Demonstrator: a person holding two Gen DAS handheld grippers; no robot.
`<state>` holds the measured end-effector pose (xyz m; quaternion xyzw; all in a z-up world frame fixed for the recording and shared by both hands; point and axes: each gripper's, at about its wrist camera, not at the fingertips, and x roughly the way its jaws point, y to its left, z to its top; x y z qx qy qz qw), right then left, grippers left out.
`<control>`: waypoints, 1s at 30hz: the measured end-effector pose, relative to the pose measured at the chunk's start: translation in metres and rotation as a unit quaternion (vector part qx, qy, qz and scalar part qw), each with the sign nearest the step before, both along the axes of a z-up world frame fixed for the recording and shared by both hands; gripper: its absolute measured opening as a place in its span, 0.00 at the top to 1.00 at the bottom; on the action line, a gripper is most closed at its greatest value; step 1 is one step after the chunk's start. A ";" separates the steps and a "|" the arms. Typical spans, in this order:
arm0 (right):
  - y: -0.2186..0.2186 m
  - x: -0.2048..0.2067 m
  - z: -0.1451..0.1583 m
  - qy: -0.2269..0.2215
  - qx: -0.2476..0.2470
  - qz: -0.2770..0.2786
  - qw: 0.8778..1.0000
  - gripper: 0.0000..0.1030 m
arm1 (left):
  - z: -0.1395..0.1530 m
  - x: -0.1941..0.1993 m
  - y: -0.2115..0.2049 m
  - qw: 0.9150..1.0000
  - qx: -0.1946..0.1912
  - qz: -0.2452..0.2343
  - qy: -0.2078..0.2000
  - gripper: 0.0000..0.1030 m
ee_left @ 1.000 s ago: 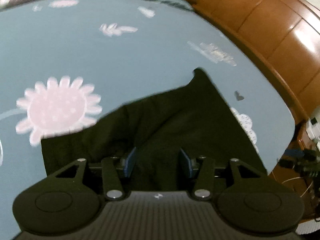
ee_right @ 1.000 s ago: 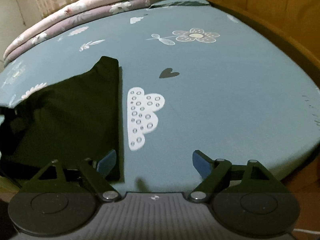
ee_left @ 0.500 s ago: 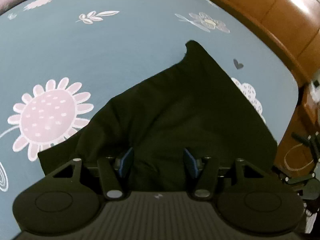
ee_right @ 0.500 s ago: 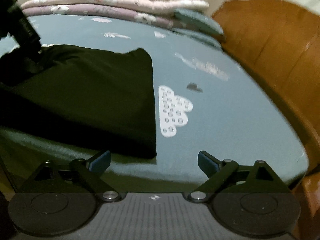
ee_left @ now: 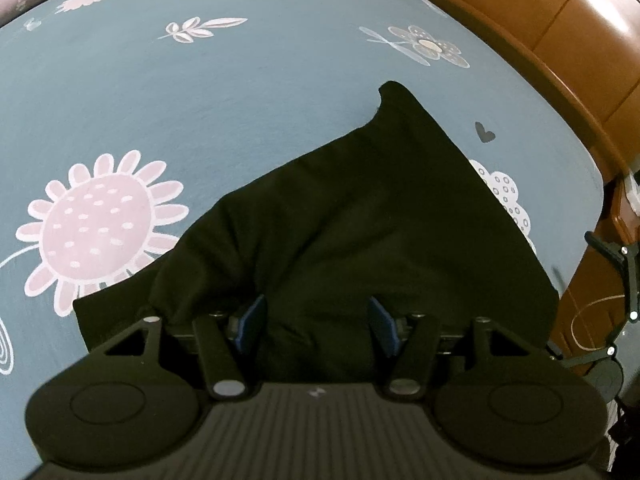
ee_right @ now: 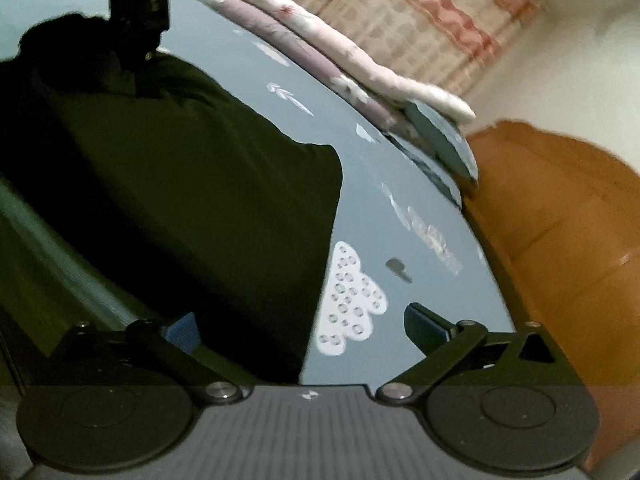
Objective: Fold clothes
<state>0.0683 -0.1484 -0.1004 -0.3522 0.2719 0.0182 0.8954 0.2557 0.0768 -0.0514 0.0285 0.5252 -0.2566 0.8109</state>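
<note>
In the left wrist view, the left gripper (ee_left: 316,320) points down at a black garment (ee_left: 360,216) that lies on the blue bedsheet (ee_left: 200,92). Its jaws are opening; the cloth is under and between the blue pads (ee_left: 251,322), which do not press on it. A pink flower print (ee_left: 96,228) is to the left of the jaws.

In the right wrist view, the right gripper (ee_right: 300,330) is tilted and its jaws are opening wide, gripping nothing. The garment's edge lies between them, nearer the left pad; a white cloud print (ee_right: 350,300) sits just ahead. A wooden headboard (ee_right: 560,240) is at the right
</note>
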 end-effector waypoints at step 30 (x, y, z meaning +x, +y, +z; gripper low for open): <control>-0.073 0.052 0.036 0.080 0.232 -0.078 0.966 0.00 | 0.023 -0.008 0.014 0.998 -0.057 0.037 -0.002 0.39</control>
